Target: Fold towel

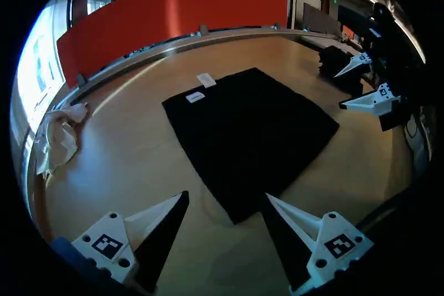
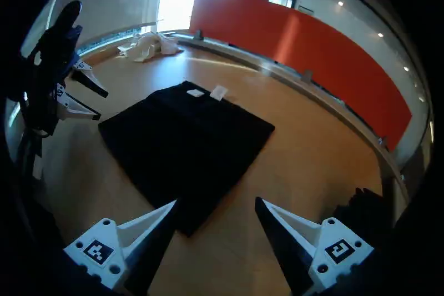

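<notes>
Wooden worktop (image 1: 139, 157), black towel (image 1: 250, 129) lying flat in the middle. Left gripper (image 1: 226, 194) and right gripper (image 2: 216, 200) both spread, holding nothing. Towel's probably soft, light, floppy, so I'd pinch near corners.

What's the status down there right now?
Left gripper open, right gripper open, both empty. Black towel flat on table. Pale cloth off to the side, clear of it.
</notes>
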`<state>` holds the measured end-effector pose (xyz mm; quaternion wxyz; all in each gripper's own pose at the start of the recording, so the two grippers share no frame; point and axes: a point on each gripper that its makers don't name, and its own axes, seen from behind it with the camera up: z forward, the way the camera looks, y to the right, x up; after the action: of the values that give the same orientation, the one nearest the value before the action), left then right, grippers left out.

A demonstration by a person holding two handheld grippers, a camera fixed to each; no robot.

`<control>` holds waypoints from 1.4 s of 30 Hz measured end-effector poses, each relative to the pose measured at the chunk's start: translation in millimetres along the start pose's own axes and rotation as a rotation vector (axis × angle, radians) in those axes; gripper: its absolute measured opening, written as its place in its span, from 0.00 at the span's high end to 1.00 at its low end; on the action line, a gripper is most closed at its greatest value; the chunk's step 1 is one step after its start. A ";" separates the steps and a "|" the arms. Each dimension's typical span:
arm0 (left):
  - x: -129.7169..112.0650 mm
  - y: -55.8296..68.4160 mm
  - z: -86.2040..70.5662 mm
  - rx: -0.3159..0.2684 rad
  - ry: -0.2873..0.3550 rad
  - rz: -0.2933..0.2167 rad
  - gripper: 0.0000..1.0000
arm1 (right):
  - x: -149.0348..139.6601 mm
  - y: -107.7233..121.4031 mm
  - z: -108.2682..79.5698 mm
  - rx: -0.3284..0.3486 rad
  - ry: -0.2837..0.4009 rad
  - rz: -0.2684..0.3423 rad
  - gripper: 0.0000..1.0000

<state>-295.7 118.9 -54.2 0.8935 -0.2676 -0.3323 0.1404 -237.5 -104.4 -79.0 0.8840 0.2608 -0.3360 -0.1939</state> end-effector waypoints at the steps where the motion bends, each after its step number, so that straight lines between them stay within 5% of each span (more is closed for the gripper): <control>1: -2.7 1.7 1.6 -0.004 -0.008 0.002 0.09 | -3.0 -1.2 1.2 0.004 -0.007 -0.001 0.01; 26: -38.1 18.5 15.4 -0.019 -0.105 -0.011 0.15 | -43.6 -22.0 17.2 0.080 -0.087 0.016 0.13; 37: -38.6 22.8 16.0 -0.020 -0.111 -0.012 0.30 | -49.7 -31.8 19.2 0.130 -0.111 0.019 0.33; 42: -39.2 22.3 16.1 -0.024 -0.118 -0.010 0.33 | -50.0 -38.3 19.0 0.161 -0.116 0.041 0.50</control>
<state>-337.0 126.5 -77.0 0.8698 -0.2678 -0.3872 0.1475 -292.1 -114.9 -114.2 0.8431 0.3122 -0.4064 -0.1628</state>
